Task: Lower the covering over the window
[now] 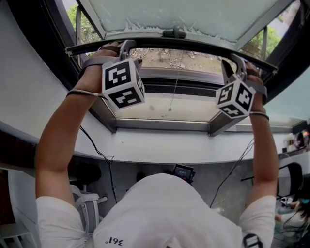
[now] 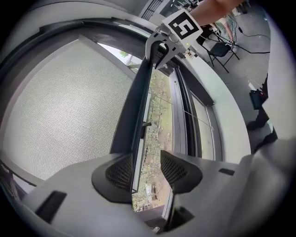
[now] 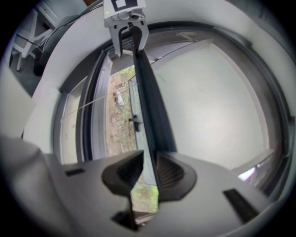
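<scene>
The blind's pale fabric (image 1: 193, 14) hangs over the upper window and ends in a dark bottom bar (image 1: 184, 46). My left gripper (image 1: 118, 48) straddles the bar's left end, my right gripper (image 1: 237, 65) its right end. In the left gripper view the bar (image 2: 134, 111) lies against one pad of the left gripper (image 2: 147, 169), with a clear gap to the other pad. In the right gripper view both pads of the right gripper (image 3: 149, 169) sit against the bar (image 3: 155, 120).
Below the bar the window is uncovered and shows ground outside. A thin cord (image 1: 173, 92) hangs in front of the pane. The grey window frame (image 1: 160, 125) and a white sill ledge (image 1: 145, 150) lie beneath. A small clasp (image 1: 174, 33) sits mid-bar. Chairs and cables stand on the floor.
</scene>
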`<move>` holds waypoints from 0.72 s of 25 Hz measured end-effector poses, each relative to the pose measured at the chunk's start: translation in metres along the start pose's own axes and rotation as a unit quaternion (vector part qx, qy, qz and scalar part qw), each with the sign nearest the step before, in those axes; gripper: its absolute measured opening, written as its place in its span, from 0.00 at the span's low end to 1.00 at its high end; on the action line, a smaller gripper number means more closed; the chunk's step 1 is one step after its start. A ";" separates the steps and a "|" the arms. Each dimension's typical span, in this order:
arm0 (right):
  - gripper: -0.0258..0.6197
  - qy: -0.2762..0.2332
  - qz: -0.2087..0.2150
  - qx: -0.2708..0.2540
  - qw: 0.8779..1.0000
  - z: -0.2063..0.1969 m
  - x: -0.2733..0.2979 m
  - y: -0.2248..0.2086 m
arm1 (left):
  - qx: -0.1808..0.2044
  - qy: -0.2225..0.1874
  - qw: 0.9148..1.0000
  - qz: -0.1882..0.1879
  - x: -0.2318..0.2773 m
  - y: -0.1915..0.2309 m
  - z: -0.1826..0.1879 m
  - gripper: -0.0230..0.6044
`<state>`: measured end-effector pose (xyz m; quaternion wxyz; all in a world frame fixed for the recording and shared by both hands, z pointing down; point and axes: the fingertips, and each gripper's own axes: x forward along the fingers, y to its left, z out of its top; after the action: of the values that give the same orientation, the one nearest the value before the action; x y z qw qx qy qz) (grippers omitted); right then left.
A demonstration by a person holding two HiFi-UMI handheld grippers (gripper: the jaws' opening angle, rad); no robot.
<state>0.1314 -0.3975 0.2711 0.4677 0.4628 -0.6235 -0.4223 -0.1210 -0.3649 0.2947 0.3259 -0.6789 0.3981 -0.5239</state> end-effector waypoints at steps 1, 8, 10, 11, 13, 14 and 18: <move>0.19 0.001 0.001 0.001 1.000 0.000 0.000 0.000 | 0.001 0.000 1.000 0.000 0.000 0.000 0.000 0.33; 0.16 0.018 0.031 0.002 0.999 -0.003 0.001 0.017 | 0.004 0.007 1.000 -0.012 0.003 -0.015 -0.004 0.33; 0.16 0.024 0.049 -0.004 0.999 -0.006 0.003 0.032 | 0.005 0.012 1.000 -0.023 0.008 -0.028 -0.008 0.33; 0.16 0.027 0.058 -0.007 0.998 -0.007 0.005 0.039 | 0.006 0.014 0.999 -0.029 0.011 -0.035 -0.010 0.33; 0.16 0.032 0.070 -0.012 0.997 -0.010 0.007 0.054 | 0.007 0.017 0.999 -0.036 0.016 -0.048 -0.013 0.34; 0.16 0.033 0.074 -0.014 0.997 -0.011 0.008 0.059 | 0.007 0.019 0.999 -0.039 0.018 -0.053 -0.015 0.34; 0.16 0.039 0.079 -0.018 0.996 -0.014 0.010 0.069 | 0.005 0.023 0.999 -0.045 0.023 -0.062 -0.017 0.34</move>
<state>0.1313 -0.3938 0.3423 0.5321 0.4198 -0.6315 -0.3767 -0.1220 -0.3566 0.3619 0.2958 -0.6823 0.3719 -0.5556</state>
